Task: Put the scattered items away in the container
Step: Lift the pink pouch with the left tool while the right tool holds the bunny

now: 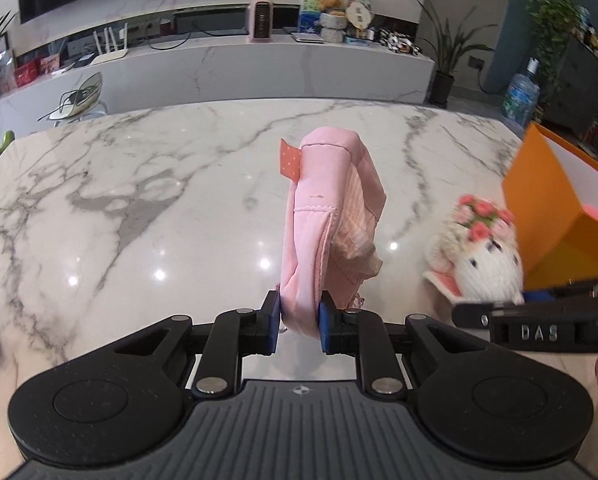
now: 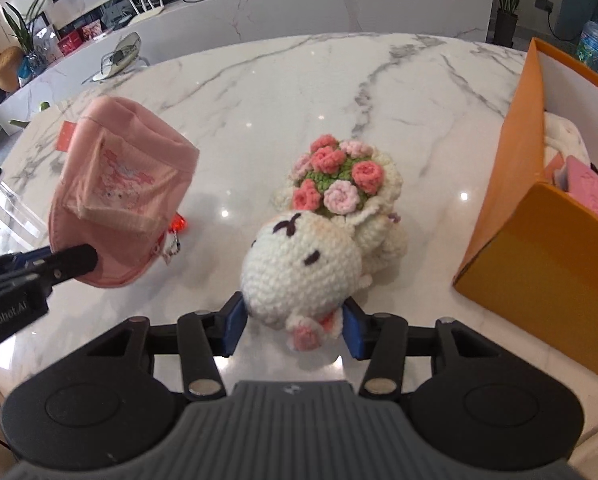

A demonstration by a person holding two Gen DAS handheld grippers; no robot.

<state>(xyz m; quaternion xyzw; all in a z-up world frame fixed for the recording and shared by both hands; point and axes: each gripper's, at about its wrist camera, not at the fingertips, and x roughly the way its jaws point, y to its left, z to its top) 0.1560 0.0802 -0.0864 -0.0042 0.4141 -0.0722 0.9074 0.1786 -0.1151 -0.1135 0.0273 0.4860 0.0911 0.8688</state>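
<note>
My left gripper (image 1: 299,326) is shut on the lower edge of a pink fabric pouch (image 1: 327,216), which stands up above the marble table (image 1: 139,200). The same pouch (image 2: 119,196) shows at the left of the right wrist view, with the left gripper's fingers (image 2: 75,260) on it. My right gripper (image 2: 293,326) is shut on the head of a white crocheted bunny (image 2: 303,268) with pink roses on its back. That bunny (image 1: 479,248) appears blurred at the right of the left wrist view. An open orange box (image 2: 547,248) stands at the right, holding pink and white items.
Beyond the marble table (image 2: 339,92) runs a long white marble console (image 1: 259,68) with a heater, a router and toys. A chair (image 1: 79,96) stands behind the table's far left edge. Potted plants and a water bottle (image 1: 521,96) are at the far right.
</note>
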